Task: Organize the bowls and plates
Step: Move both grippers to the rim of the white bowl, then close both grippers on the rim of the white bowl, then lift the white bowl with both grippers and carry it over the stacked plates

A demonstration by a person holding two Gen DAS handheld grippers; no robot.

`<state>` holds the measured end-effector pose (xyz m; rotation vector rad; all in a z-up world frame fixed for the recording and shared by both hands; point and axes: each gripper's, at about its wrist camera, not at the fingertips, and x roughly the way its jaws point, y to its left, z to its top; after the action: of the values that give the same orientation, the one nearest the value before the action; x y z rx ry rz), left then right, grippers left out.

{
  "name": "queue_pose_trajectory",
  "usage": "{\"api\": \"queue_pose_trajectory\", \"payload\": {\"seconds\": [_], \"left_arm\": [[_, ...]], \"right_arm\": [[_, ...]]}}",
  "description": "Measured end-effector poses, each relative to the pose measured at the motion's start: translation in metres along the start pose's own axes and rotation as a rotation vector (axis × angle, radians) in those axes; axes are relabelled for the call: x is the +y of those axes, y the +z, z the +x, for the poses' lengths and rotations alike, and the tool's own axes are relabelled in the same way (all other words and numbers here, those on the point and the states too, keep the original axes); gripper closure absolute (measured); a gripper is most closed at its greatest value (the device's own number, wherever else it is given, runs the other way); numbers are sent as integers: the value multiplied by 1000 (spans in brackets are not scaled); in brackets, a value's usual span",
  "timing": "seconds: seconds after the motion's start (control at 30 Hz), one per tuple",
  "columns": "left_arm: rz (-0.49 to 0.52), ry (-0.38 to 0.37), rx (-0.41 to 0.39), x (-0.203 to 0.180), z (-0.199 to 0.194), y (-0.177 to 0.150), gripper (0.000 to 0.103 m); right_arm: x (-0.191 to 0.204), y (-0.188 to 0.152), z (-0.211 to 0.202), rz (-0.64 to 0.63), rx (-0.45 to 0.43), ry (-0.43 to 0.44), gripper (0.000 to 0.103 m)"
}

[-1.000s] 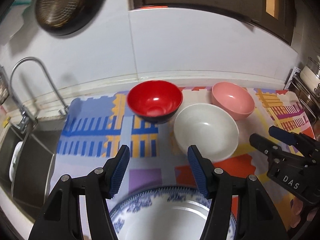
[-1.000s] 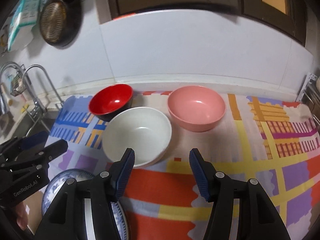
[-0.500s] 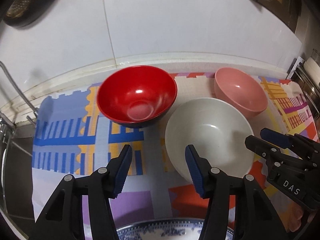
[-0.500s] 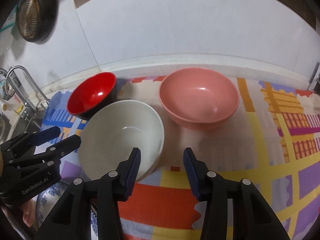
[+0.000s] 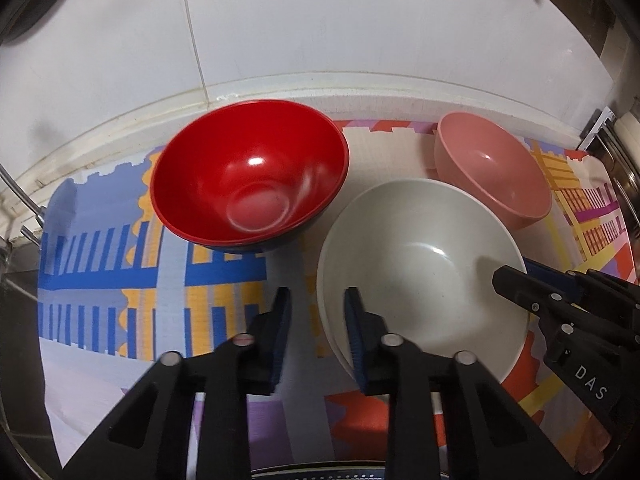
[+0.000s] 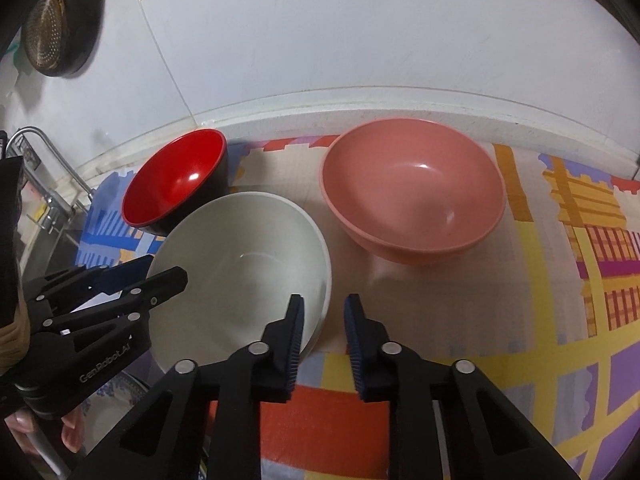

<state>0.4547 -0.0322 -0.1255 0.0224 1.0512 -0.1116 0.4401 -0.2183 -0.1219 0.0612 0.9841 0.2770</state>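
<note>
A white bowl (image 5: 420, 272) (image 6: 240, 260) stands mid-mat with a second rim showing just beneath it. Behind it to the left is a red bowl (image 5: 248, 172) (image 6: 176, 180), black outside, and to the right a pink bowl (image 5: 492, 168) (image 6: 412, 192). My left gripper (image 5: 318, 312) (image 6: 166, 268) straddles the white bowl's left rim, one finger inside and one outside. Its jaws are closing, and a gap still shows at each pad. My right gripper (image 6: 324, 312) (image 5: 512, 272) straddles the right rim the same way, its jaws also closing with gaps showing.
A bright patterned mat (image 6: 560, 280) covers the counter up to the white wall. A blue-patterned plate (image 6: 104, 404) lies at the near left, under the left gripper. A faucet (image 6: 44, 148) and sink are at the far left. A strainer (image 6: 48, 36) hangs on the wall.
Both grippers came forward and down onto the white bowl's opposite rims, and their jaws narrowed a lot. The blue plate slid out of the bottom of the left wrist view.
</note>
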Motion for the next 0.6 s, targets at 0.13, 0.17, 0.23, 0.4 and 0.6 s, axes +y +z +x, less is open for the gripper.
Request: {"api": "queue_pose_trajectory", "payload": {"seconds": [0.13,0.17,0.23,0.4,0.6], "left_arm": [[1,-9,4,-3,1,1,91],[1,-5,3,-4,1,1,91],[-6,-6,3,-4,0,0,91],[-20,-11,-12,-8,-11,-2,92],[-30,-19,-34,-21,-38,-11,92]], "right_arm": [[-1,1,1,13,10,21,89],[0,2,0,9,11,20,89],[1,3,1,4,13,15,89],[1,1,-4,5,15,13,89],[0,-3,-28,-4,-19,10,89]]}}
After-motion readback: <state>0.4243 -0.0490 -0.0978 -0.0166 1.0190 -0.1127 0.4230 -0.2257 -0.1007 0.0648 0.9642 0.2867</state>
